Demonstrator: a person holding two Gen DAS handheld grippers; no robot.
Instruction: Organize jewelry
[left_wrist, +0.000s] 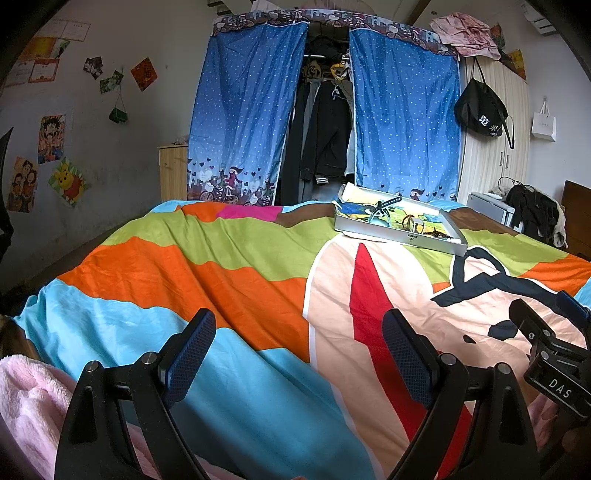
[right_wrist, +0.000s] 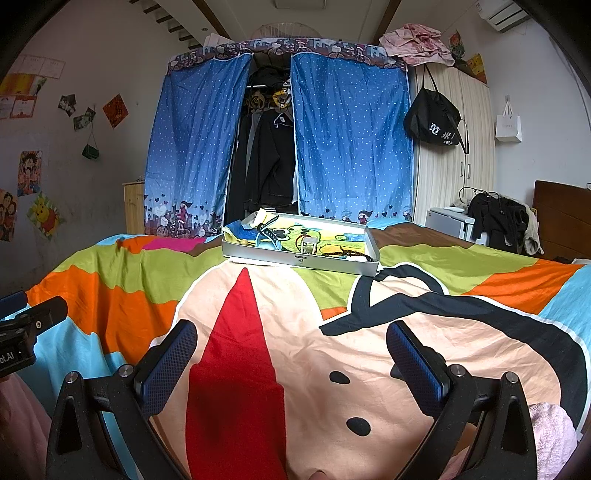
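A shallow white box (right_wrist: 295, 260) (left_wrist: 388, 230) lies on the far part of the bed, lined with a colourful cartoon sheet. Inside it I see a blue strap (right_wrist: 267, 236) (left_wrist: 384, 206), a dark bead string (right_wrist: 351, 254) (left_wrist: 439, 234), a small white frame-like piece (right_wrist: 308, 245) and a pale bead (right_wrist: 243, 242). My left gripper (left_wrist: 299, 354) is open low over the near bedspread, nothing between its fingers. My right gripper (right_wrist: 291, 358) is open too, empty, and appears at the right edge of the left wrist view (left_wrist: 546, 332). Both are well short of the box.
A bright striped cartoon bedspread (right_wrist: 406, 343) covers the bed. Behind stands a wardrobe with blue dotted curtains (right_wrist: 351, 140), dark clothes between them. A white cabinet with a hanging black bag (right_wrist: 434, 118) is at the right. Pink fleece sleeves (left_wrist: 26, 398) show at the bottom corners.
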